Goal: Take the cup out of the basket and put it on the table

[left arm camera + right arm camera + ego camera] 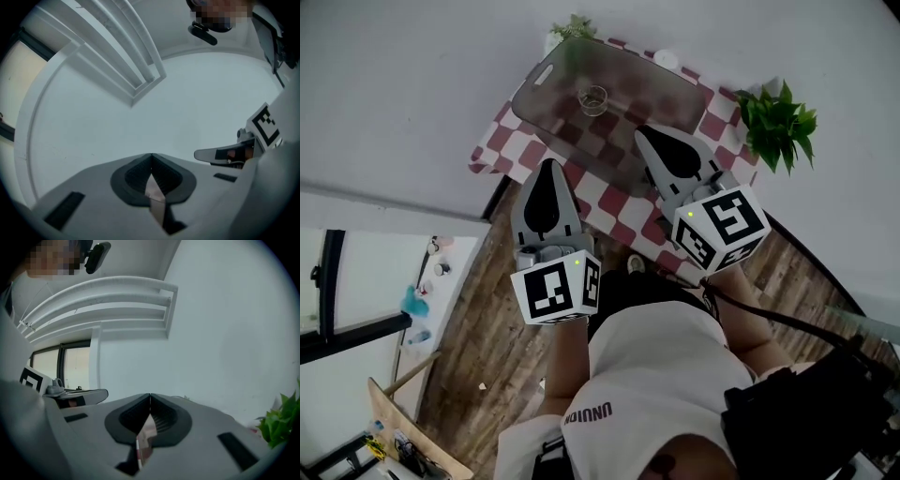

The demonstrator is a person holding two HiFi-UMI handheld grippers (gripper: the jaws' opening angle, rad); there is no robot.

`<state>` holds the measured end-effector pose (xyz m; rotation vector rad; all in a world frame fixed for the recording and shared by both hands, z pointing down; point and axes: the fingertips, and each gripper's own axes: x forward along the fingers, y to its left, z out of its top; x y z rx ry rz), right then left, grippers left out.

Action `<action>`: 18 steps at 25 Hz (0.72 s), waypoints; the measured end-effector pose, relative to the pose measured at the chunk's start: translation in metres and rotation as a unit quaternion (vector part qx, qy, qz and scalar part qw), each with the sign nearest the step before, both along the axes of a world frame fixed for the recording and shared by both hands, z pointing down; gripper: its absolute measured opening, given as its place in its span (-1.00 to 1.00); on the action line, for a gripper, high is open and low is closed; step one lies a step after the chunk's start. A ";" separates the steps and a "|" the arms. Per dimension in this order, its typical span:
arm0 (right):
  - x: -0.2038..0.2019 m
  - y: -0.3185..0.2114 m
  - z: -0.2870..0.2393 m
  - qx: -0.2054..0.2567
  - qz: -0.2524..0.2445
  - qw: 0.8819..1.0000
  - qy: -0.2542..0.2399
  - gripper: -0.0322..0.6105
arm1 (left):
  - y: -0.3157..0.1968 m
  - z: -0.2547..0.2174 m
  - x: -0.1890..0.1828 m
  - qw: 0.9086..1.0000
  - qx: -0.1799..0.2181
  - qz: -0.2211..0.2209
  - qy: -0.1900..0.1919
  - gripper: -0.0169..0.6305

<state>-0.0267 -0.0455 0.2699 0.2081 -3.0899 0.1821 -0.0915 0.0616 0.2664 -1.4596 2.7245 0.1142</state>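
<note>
Both your hand-held grippers are raised in front of you and carry nothing. The left hand-held gripper has its jaws pressed together at the tips, and so does the right hand-held gripper. Each gripper view looks at the white wall rather than down at the work.

The small clear glass cup stands upright inside the shallow, dark smoked-plastic basket, roughly at its middle. The basket sits on the table with the red-and-white checked cloth. Neither gripper is near the cup, so the reach has yet to begin.

The right gripper looks the better placed, as it hangs over the basket's near edge in the head view. Tilt it down until the cup shows in its own view. Part the jaws fully before you descend, not at the rim. Bring one jaw to each side of the cup's wall and close gently, since clear glass is probably slippery. Lift straight up past the basket's rim, then set the cup on bare cloth, away from the leafy green potted plant.
</note>
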 end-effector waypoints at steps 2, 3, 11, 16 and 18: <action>-0.010 -0.006 -0.003 0.004 -0.005 1.000 -0.001 -0.85 | -0.004 -0.003 -0.010 1.000 0.002 -0.005 -0.003 -0.91; -0.016 -0.010 -0.005 0.007 -0.009 1.000 -0.002 -0.85 | -0.007 -0.006 -0.015 1.000 0.005 -0.007 -0.007 -0.91; -0.080 -0.035 -0.015 0.017 -0.016 1.000 0.002 -0.85 | -0.039 -0.015 -0.068 0.999 0.010 0.037 -0.009 -0.91; -0.126 -0.051 0.001 0.016 -0.009 0.999 0.032 -0.85 | -0.061 -0.013 -0.101 0.997 0.001 0.077 -0.008 -0.91; -0.142 -0.059 0.010 0.016 -0.005 0.999 0.046 -0.85 | -0.069 -0.010 -0.112 0.996 -0.002 0.093 -0.008 -0.91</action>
